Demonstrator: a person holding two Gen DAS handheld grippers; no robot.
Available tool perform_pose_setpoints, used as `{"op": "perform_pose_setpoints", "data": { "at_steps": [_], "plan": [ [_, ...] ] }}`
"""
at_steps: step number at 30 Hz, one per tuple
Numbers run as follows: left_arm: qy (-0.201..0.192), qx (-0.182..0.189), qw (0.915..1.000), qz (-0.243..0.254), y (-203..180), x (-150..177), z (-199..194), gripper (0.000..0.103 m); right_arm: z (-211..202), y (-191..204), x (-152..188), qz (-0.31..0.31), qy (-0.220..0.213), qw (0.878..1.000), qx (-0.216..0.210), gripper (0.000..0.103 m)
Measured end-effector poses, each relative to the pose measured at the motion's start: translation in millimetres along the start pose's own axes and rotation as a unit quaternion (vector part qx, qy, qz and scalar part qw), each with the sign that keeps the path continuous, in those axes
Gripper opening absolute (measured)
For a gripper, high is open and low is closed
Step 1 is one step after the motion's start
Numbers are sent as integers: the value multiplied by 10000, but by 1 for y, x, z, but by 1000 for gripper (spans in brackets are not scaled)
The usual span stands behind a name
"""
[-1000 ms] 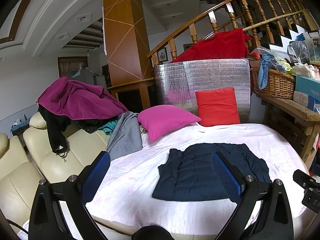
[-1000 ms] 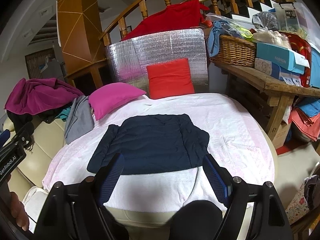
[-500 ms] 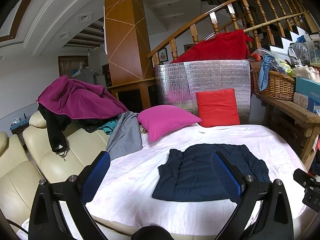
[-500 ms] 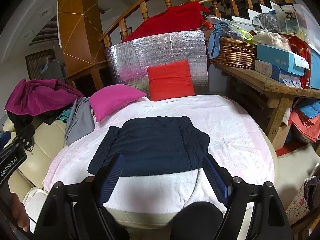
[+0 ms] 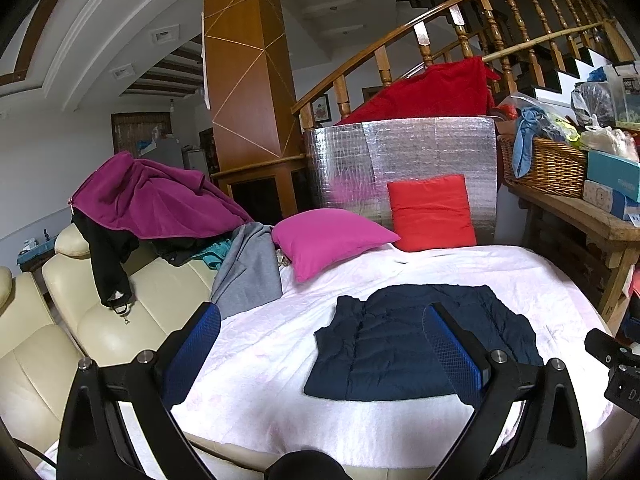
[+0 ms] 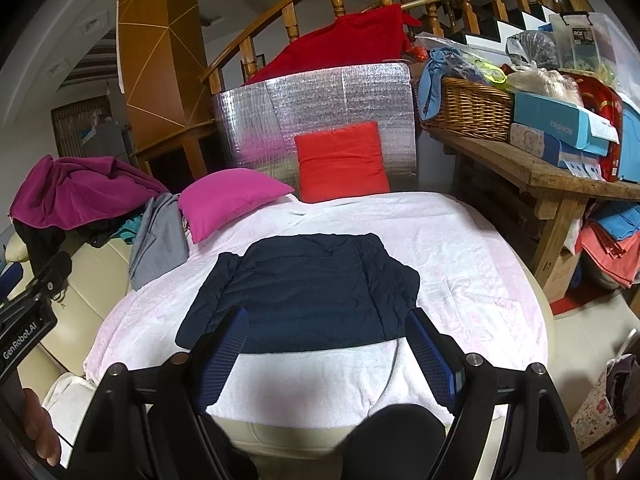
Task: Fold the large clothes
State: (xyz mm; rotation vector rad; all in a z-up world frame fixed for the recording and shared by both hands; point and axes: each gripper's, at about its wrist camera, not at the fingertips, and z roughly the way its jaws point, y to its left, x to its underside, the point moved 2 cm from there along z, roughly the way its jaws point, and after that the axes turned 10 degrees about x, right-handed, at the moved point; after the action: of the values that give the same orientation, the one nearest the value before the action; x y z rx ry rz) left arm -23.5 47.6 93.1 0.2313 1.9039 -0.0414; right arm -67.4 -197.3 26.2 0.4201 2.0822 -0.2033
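A dark navy quilted jacket (image 5: 396, 344) (image 6: 312, 292) lies folded flat on the white sheet (image 5: 272, 364) (image 6: 472, 272) of a round bed. My left gripper (image 5: 320, 312) hovers above the bed's near left edge, blue pads wide apart and nothing between them. My right gripper (image 6: 326, 320) hangs over the near edge just short of the jacket's hem, jaws also wide with nothing held. The left gripper's body (image 6: 24, 320) shows at the left edge of the right wrist view, the right gripper's body (image 5: 616, 364) at the right edge of the left wrist view.
A magenta garment (image 5: 152, 196), black clothing and a grey garment (image 5: 248, 276) drape over a cream sofa (image 5: 96, 320) on the left. A pink pillow (image 5: 328, 236) and red cushion (image 5: 432, 212) lie at the bed's far side. A wooden bench (image 6: 540, 176) with basket and boxes stands right.
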Motion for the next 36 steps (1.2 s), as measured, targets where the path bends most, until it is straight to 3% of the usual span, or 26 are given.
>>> {"op": "perform_pose_setpoints", "data": {
  "at_steps": [17, 28, 36],
  "plan": [
    [-68, 359, 9993, -27, 14, -5, -1, 101, 1, 18, -10, -67, -80, 9998, 157, 83],
    [-22, 163, 9997, -188, 23, -8, 0, 101, 5, 34, -12, -205, -51, 9998, -29, 83],
    [57, 276, 9995, -126, 10, -14, 9, 101, 13, 17, -18, -32, -83, 9999, -59, 83]
  ]
}}
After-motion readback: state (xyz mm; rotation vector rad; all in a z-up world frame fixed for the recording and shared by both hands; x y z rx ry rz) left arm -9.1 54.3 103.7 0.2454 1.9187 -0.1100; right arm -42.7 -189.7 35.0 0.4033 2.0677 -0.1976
